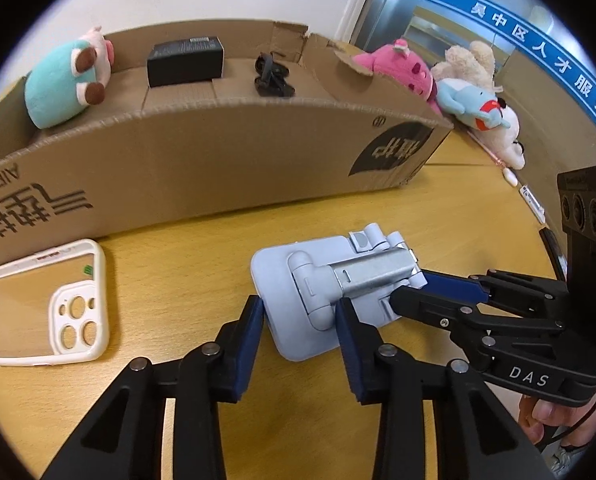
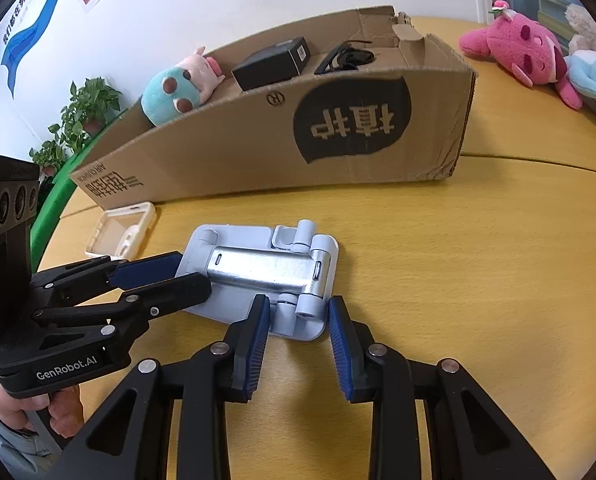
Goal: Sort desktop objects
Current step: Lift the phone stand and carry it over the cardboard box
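A pale blue folded phone stand (image 1: pixel 318 300) with a silver arm lies flat on the wooden table; it also shows in the right wrist view (image 2: pixel 265 276). My left gripper (image 1: pixel 300 320) is open, its jaws astride the stand's near end. My right gripper (image 2: pixel 295 318) is open, its jaws astride the stand's hinge end; it enters the left wrist view from the right (image 1: pixel 426 292). My left gripper shows at the left of the right wrist view (image 2: pixel 181 276). A white phone case (image 1: pixel 45 304) lies at the left. A cardboard box (image 1: pixel 201 160) stands behind.
The box holds a teal plush pig (image 1: pixel 65 84), a black carton (image 1: pixel 185 60) and a black cable bundle (image 1: pixel 271 76). A pink plush (image 2: pixel 526 52), a cream plush and a blue plush (image 1: pixel 470 104) lie at the back right. Pens (image 1: pixel 530 196) lie near the right edge.
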`<state>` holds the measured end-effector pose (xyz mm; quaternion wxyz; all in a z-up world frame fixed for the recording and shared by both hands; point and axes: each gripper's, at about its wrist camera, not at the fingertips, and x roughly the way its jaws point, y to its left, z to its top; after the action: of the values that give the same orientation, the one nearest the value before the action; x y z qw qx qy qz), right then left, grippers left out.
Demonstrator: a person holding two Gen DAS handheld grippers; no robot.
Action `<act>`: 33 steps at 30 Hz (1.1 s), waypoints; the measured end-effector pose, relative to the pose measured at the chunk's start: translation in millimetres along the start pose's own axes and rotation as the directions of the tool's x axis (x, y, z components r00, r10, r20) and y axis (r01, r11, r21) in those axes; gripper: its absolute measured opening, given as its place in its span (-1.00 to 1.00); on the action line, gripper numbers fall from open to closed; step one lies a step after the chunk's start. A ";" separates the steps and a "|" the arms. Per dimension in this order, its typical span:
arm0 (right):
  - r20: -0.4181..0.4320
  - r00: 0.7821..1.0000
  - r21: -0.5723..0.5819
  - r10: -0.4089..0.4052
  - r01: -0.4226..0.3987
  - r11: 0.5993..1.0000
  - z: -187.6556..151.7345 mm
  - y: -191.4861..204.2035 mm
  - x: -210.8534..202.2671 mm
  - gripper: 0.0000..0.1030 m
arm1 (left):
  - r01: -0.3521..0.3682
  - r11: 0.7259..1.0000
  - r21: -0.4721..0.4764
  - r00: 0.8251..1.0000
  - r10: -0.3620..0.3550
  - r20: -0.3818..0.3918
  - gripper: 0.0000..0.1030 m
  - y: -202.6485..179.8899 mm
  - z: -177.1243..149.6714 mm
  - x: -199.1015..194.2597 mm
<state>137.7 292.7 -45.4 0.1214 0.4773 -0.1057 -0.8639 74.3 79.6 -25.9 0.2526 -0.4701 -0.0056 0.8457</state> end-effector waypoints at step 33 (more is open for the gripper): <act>0.245 0.964 -0.196 0.104 -0.056 0.979 188.8 129.1 -50.7 -0.44 | -0.140 0.990 0.018 0.910 0.122 0.395 -0.39 73.6 158.6 -153.3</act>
<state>17.3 198.7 132.2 0.1862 0.3448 -0.0577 -0.9182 -17.3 -14.7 165.9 0.1997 -0.2843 -0.0054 0.9377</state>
